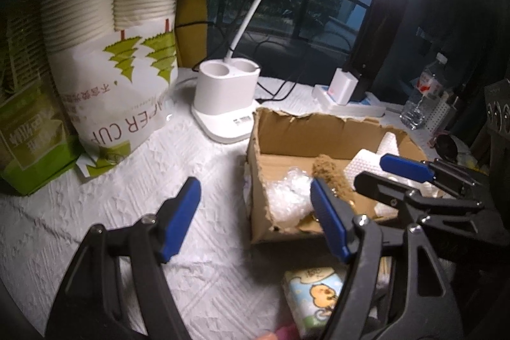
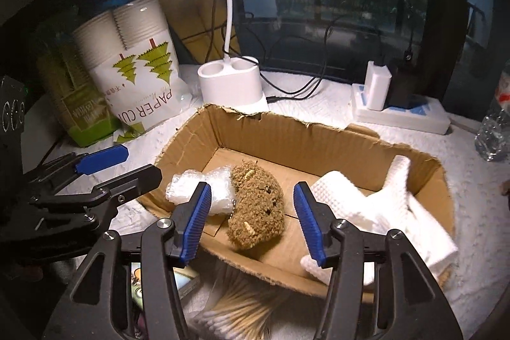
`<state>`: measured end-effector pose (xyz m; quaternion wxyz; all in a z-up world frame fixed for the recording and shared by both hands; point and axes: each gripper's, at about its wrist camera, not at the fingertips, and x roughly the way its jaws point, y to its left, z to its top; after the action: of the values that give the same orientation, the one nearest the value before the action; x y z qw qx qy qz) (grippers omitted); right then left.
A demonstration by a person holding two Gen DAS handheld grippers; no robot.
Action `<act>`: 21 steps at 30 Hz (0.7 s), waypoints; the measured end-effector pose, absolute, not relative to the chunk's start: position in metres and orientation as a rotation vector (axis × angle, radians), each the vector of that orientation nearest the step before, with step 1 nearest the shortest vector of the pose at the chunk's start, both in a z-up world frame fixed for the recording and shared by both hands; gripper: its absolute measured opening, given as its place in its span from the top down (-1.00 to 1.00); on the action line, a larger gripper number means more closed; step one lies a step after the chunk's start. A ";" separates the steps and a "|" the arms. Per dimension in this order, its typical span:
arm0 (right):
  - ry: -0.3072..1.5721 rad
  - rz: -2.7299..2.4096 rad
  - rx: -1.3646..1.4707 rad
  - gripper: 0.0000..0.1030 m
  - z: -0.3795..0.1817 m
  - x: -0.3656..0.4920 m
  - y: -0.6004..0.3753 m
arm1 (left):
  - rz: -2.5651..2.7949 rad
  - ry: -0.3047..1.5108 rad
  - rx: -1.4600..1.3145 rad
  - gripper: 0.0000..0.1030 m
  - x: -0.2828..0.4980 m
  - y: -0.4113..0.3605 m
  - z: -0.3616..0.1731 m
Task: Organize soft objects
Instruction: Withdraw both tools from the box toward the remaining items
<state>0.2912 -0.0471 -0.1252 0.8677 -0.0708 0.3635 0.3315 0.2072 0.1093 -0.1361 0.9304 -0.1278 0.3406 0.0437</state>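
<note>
1. The left gripper (image 1: 255,219) hangs over the white tablecloth (image 1: 127,212) with its blue-padded jaws spread wide and nothing between them; the cardboard box (image 1: 318,129) sits just to its right.
2. Inside the box, a bubble-wrap bundle (image 2: 204,190) lies at the left, touching the brown plush toy (image 2: 258,206) in the middle.
3. The right gripper (image 2: 253,222) hovers at the box's near wall, jaws released, straddling the plush toy without touching it.
4. Folded white cloths (image 2: 382,203) fill the box's right end, just beside the right finger.
5. A tissue pack (image 1: 315,298) and cotton swabs (image 2: 242,308) lie in front of the box.
</note>
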 end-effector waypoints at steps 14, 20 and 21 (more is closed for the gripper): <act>0.704 0.654 -0.134 -0.10 -0.100 0.250 -0.074 | 0.021 0.637 -0.249 -0.63 0.172 0.084 -0.115; 0.686 0.641 -0.121 -0.10 -0.095 0.236 -0.087 | 0.010 0.623 -0.237 -0.64 0.160 0.074 -0.109; 0.683 0.638 -0.117 -0.10 -0.095 0.234 -0.089 | 0.009 0.621 -0.234 -0.64 0.158 0.074 -0.108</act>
<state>0.2345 -0.0892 -0.0946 0.8911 -0.0562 0.3292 0.3073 0.1579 0.0736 -0.1082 0.9454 -0.1151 0.3049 0.0046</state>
